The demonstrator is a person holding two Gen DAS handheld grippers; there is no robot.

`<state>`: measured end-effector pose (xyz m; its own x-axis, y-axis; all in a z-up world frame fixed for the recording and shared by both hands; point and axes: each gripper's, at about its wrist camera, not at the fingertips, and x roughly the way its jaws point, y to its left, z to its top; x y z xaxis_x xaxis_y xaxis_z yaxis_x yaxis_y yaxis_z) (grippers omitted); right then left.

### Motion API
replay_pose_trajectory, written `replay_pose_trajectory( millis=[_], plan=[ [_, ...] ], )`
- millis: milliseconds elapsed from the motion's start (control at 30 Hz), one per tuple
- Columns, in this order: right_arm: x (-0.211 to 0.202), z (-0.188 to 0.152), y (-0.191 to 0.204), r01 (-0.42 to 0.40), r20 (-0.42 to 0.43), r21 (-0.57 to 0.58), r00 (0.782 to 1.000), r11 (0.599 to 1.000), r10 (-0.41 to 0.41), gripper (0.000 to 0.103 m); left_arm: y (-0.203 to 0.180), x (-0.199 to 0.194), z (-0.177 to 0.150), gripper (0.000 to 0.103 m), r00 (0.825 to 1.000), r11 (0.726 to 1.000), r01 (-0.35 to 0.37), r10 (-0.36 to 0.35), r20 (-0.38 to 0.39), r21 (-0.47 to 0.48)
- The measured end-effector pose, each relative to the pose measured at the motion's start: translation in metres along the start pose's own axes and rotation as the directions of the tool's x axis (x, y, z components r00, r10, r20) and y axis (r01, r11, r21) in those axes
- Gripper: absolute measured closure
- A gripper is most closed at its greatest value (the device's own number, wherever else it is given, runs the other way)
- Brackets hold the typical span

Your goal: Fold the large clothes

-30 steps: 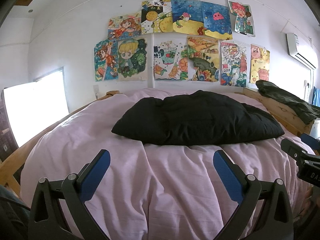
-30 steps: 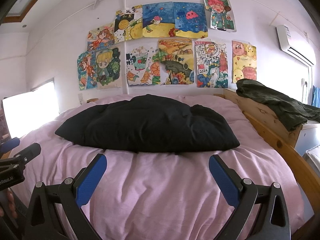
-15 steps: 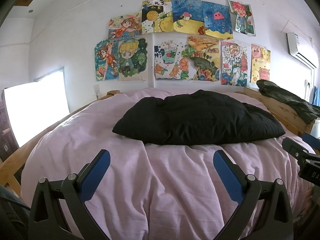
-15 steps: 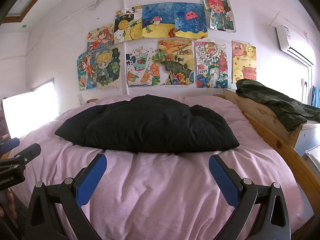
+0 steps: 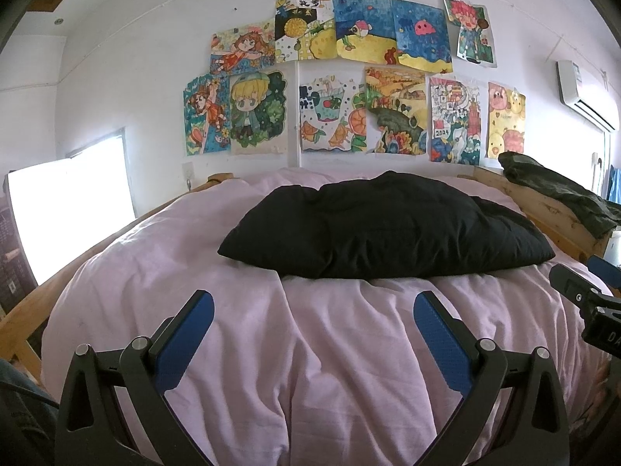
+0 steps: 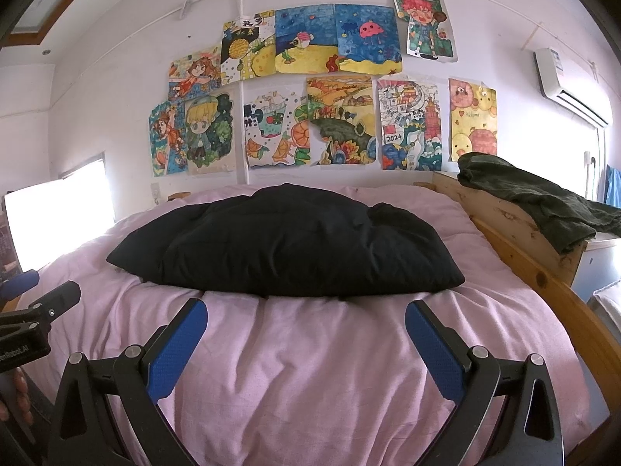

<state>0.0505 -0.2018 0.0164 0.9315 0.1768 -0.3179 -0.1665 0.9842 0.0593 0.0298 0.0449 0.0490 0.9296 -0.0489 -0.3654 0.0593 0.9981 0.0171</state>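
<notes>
Change: none seen; both views as before.
Left gripper (image 5: 313, 312): spread wide, holding nothing, above pink bedcover (image 5: 349, 369).
Right gripper (image 6: 306, 320): likewise.
Black garment (image 6: 287, 244): lying bunched on bedcover.

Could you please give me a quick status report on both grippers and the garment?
Left gripper open, holding nothing. Right gripper open, holding nothing. Black garment in a bundle on the pink bedding, untouched. Nothing between.

Garment (image 5: 384, 229): you see it at 12 o'clock, lying on the bed cover (image 5: 310, 349).
Drawings (image 5: 349, 77): on the wall behind it.
Second garment (image 6: 535, 198): at 2 o'clock, draped over the bed frame (image 6: 504, 217).
</notes>
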Motion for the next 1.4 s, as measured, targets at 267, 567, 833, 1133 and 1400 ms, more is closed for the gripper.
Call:
replay_pose_trajectory(
  millis=[267,567,833,1133,1400],
  plan=[
    [-0.001,0.000,0.000,-0.001,-0.001,0.002,1.000,1.000,0.001,0.000,0.003,0.000,-0.001,0.002,1.000,1.000,0.002,-0.002,-0.003,0.002],
    [0.000,0.000,0.000,0.001,-0.001,0.002,1.000,1.000,-0.001,0.000,0.005,0.000,0.000,0.002,1.000,1.000,0.004,-0.004,-0.002,0.003],
    [-0.001,0.000,0.000,0.001,-0.001,0.002,1.000,1.000,-0.001,0.000,0.005,0.001,0.001,0.002,1.000,1.000,0.005,-0.005,-0.004,0.004],
    [0.000,0.000,0.001,0.001,-0.001,0.003,1.000,1.000,-0.001,0.000,0.009,0.002,-0.001,0.002,1.000,1.000,0.009,-0.009,-0.024,0.008],
    [-0.001,-0.001,0.001,0.002,-0.001,0.000,1.000,1.000,-0.002,0.000,0.019,-0.005,-0.009,0.002,1.000,1.000,-0.003,0.003,-0.031,0.012]
  ],
)
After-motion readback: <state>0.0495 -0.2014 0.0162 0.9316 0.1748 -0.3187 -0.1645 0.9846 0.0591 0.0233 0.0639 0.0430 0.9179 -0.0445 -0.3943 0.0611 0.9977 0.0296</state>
